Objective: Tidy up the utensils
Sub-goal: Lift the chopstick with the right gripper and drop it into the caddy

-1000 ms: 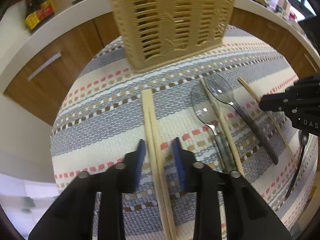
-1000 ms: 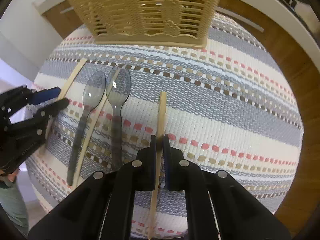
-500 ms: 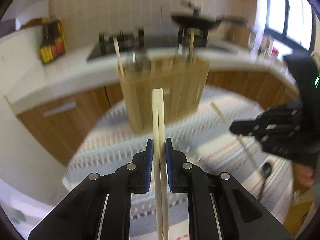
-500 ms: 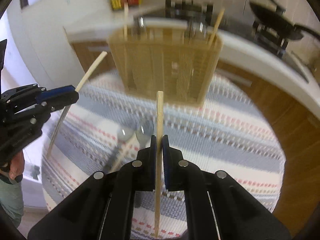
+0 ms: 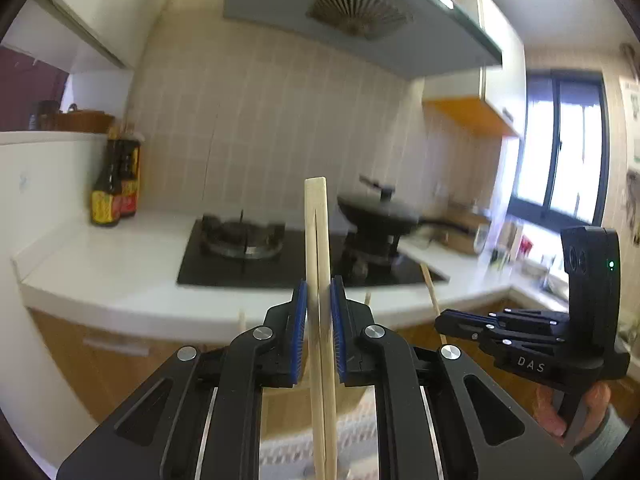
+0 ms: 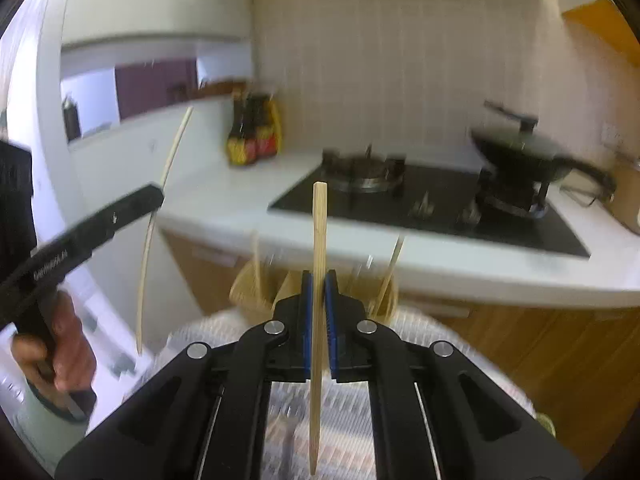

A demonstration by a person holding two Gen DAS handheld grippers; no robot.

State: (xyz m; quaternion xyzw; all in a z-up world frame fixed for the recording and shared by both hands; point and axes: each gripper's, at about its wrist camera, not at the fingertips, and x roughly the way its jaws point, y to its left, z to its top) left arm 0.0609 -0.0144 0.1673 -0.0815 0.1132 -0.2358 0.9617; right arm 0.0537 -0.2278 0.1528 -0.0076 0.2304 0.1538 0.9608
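1. L gripper – black, blue pads, jaws clamped on pair of chopsticks. Two pale wood sticks pressed side by side, standing near upright, square tops above the pads, lower ends running down between the gripper arms. Held up in the air, clear of the cloth. Seen from the R wrist cam the same pair shows at far left as a long pale bowed line through the L tool's black nose.

2. R gripper – same make, jaws closed tight on single chopstick. Stick near upright, top above the pads, tapered end hanging below, over the striped cloth. In the L wrist cam the R gripper sits at right, nose pointing left, its stick slanting up from it.

3. Person's hand on L tool's handle; other hand w/ grey cuff on R tool's handle.

4. Wicker utensil basket – tan, on cloth, below & beyond R gripper, mostly hidden behind it. Sticks poke up from it; count unclear, blurred.

5. Background – white counter, black gas hob, dark wok on far burner, sauce bottles at counter's left, range hood above, window at right.
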